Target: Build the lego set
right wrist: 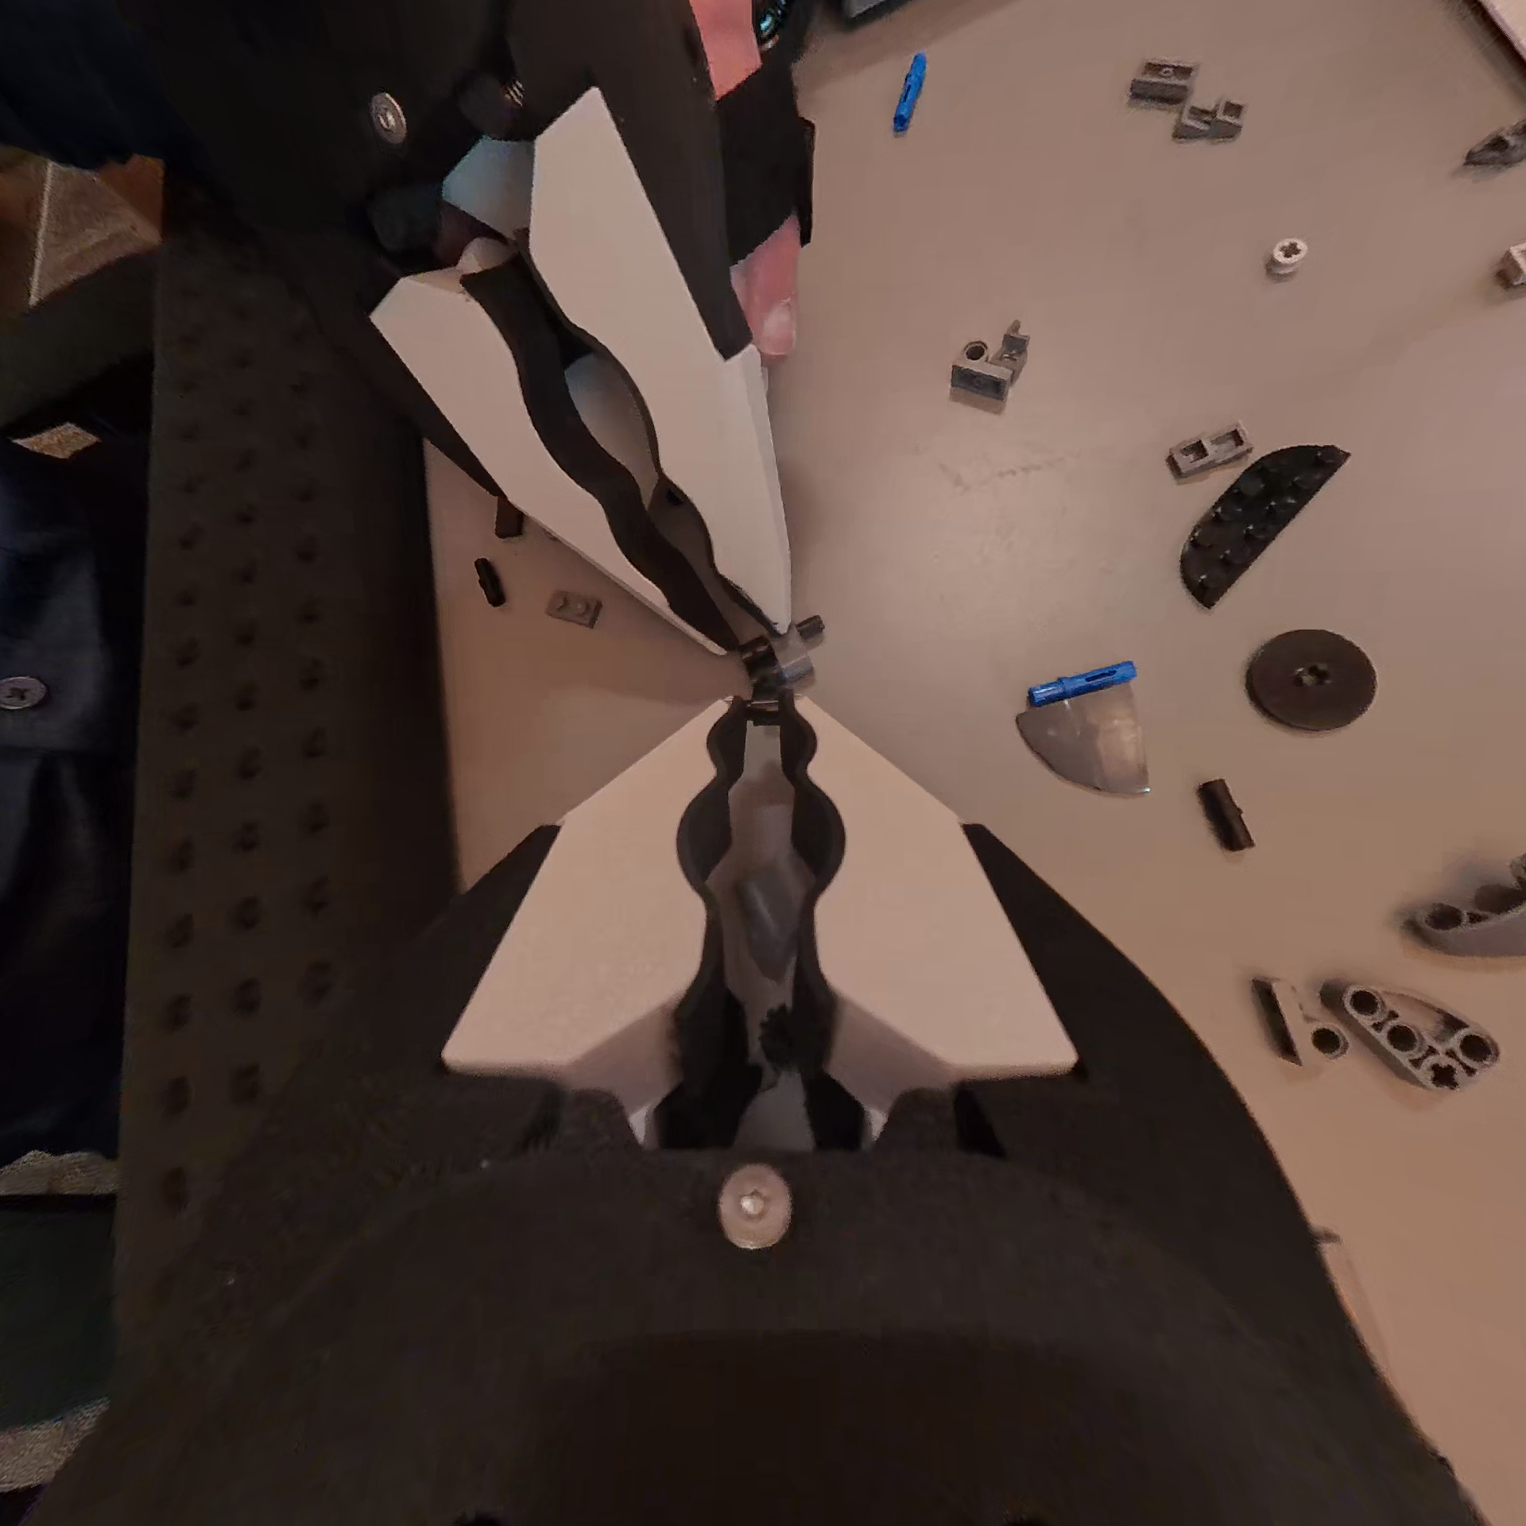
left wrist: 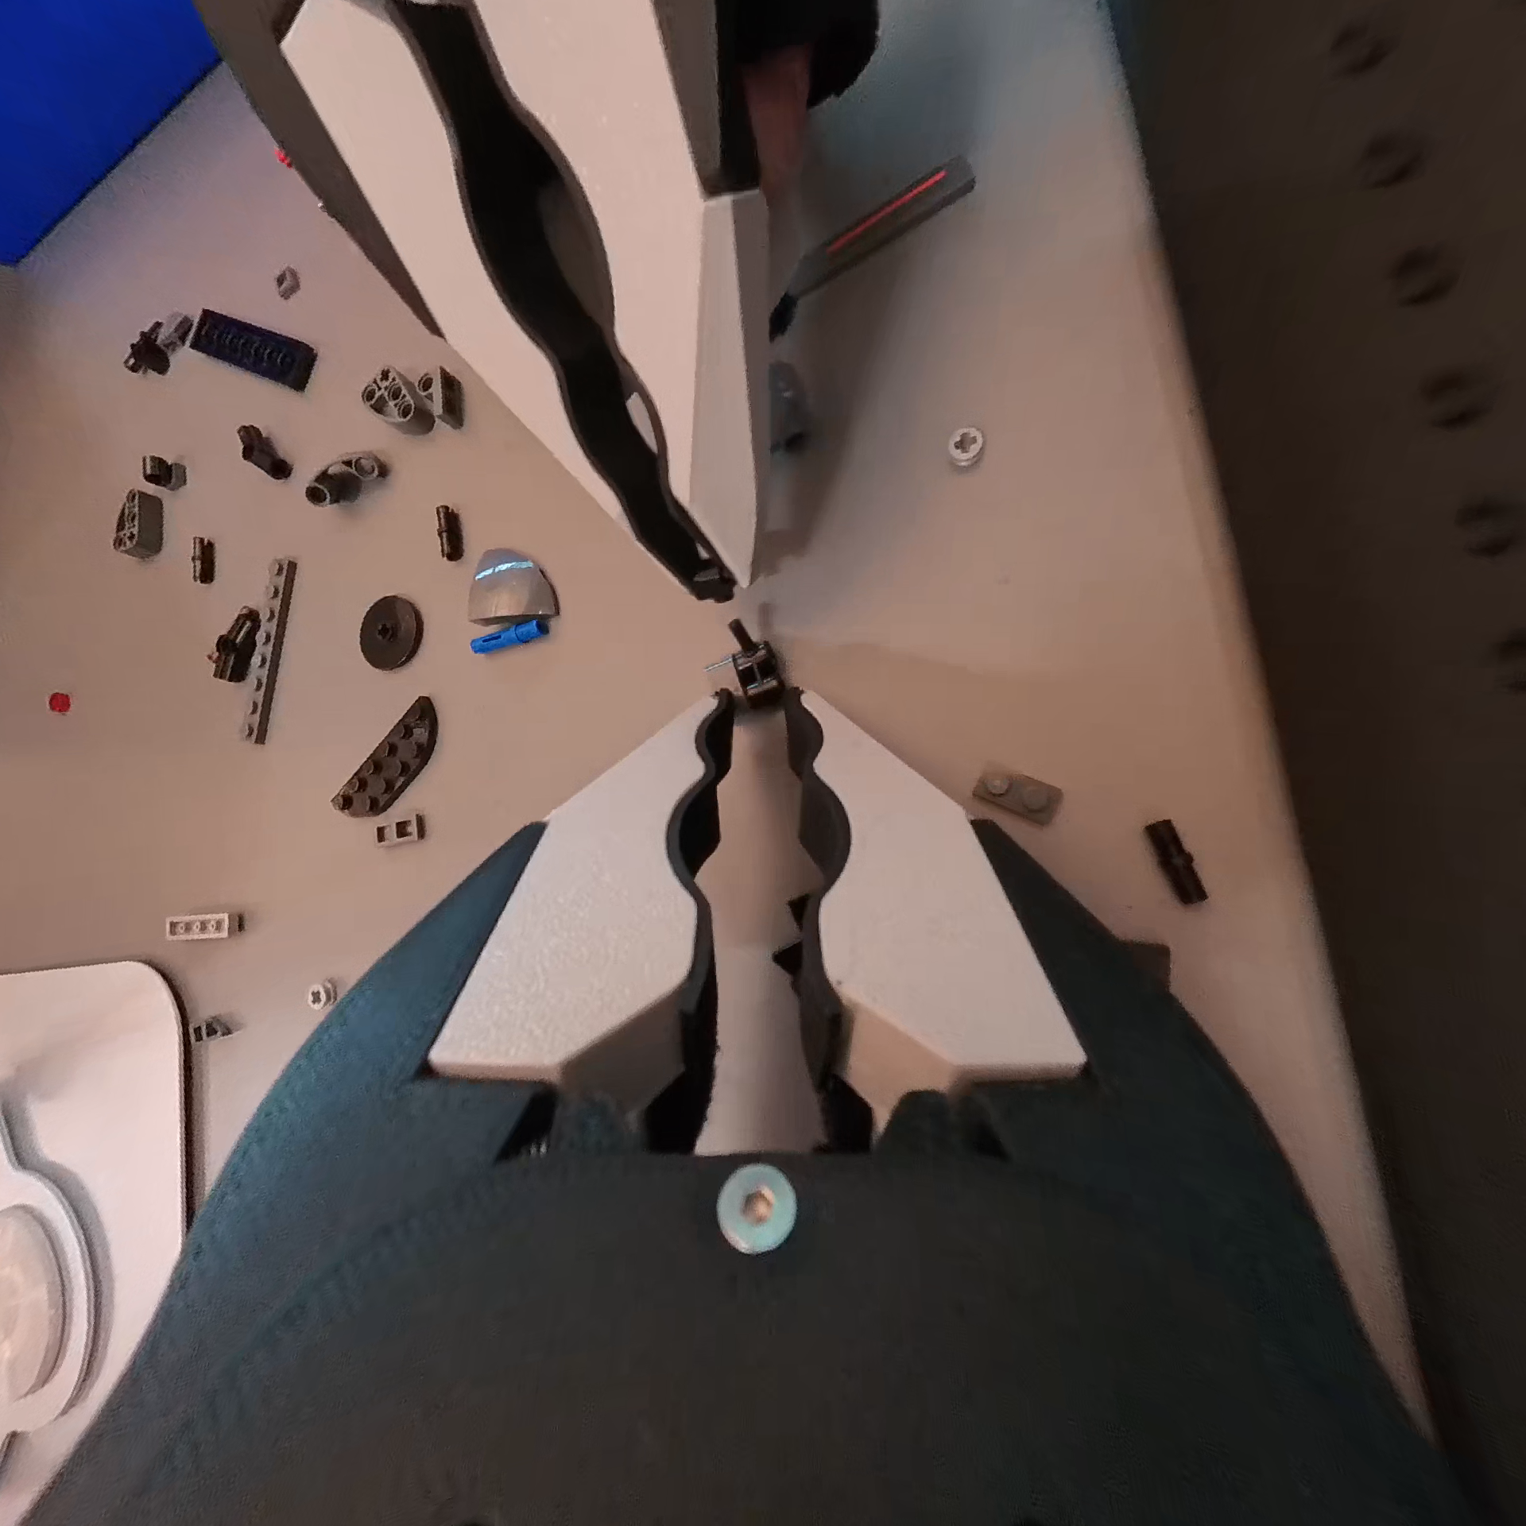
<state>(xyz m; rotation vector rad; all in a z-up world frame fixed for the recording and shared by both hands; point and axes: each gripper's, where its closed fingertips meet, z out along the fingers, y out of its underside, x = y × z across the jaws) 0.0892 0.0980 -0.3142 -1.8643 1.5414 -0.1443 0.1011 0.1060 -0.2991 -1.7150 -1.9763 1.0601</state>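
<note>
In the left wrist view, loose lego parts are scattered over the pale table (left wrist: pixel 950 661) in the left half of the frame: a dark blue plate (left wrist: pixel 254 349) at upper left, a long grey strip (left wrist: pixel 268 651) below it, a black round disc (left wrist: pixel 390 632), a black half-round plate (left wrist: pixel 386 758) and a blue pin (left wrist: pixel 508 638) just under a grey curved shell (left wrist: pixel 512 588). At frame centre, the left gripper (left wrist: pixel 753 700) is seen pressed together on a small black lego piece (left wrist: pixel 755 673), which is pinched at the very fingertips. The right gripper (left wrist: pixel 720 585) reaches down from the top of the frame, its tips nearly shut just above that piece; contact cannot be told there. To the right, a grey two-stud plate (left wrist: pixel 1017 798) and a black pin (left wrist: pixel 1175 860) lie near the table edge. In the right wrist view, both grippers' tips are seen meeting at frame centre on a small black-and-grey assembly (right wrist: pixel 780 661).
</note>
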